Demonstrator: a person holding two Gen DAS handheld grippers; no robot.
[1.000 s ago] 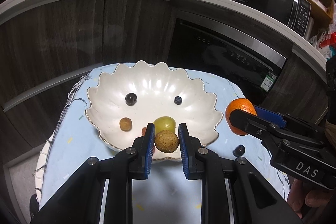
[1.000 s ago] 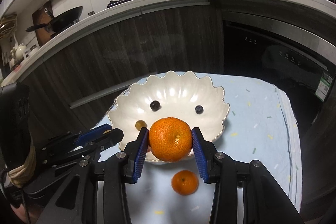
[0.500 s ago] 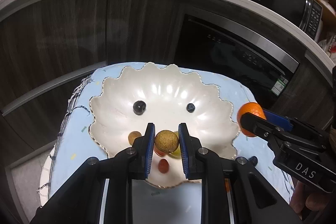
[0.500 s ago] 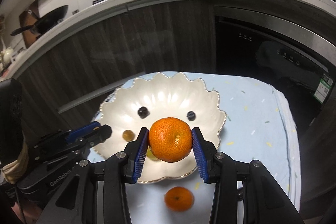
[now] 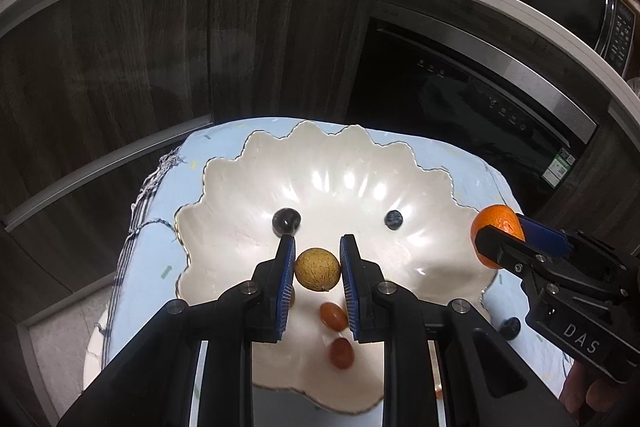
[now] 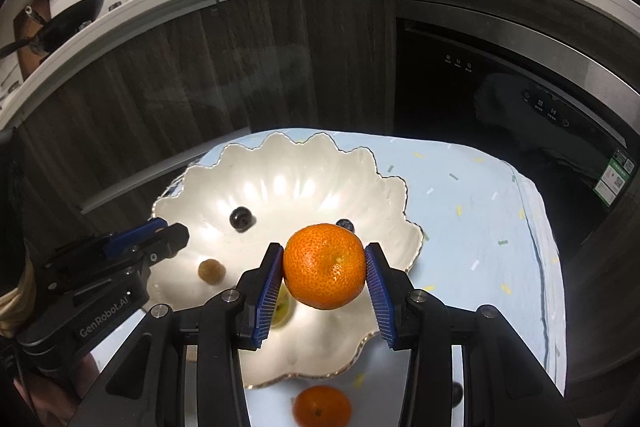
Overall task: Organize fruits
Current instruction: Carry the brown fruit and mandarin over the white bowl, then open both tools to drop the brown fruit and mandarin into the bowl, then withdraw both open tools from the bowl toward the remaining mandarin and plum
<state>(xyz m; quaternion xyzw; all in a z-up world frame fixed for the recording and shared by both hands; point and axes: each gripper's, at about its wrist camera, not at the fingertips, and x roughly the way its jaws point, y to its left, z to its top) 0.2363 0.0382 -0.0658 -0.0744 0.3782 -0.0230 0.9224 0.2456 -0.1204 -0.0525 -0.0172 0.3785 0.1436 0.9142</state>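
A white scalloped bowl (image 5: 400,163) (image 6: 304,159) stands on a light blue cloth. My left gripper (image 5: 318,269) is shut on a tan round fruit (image 5: 318,269) and holds it above the bowl's middle. My right gripper (image 6: 325,267) is shut on a tangerine (image 6: 325,265) above the bowl's right rim; it also shows in the left wrist view (image 5: 498,227). In the bowl lie two dark berries (image 5: 286,221) (image 5: 394,219), a small brown fruit (image 6: 211,270), two red oblong fruits (image 5: 333,315) and a partly hidden green fruit (image 6: 283,307).
A second tangerine (image 6: 322,407) and a dark berry (image 5: 510,327) lie on the cloth (image 6: 472,195) in front of the bowl. Dark cabinets and a black oven (image 5: 460,83) stand close behind. The counter above holds bottles and a microwave.
Both grippers have moved forward and over the bowl with their fruits held. The left gripper went from the bowl's near rim to over its middle; the right tangerine now hangs over the right rim.
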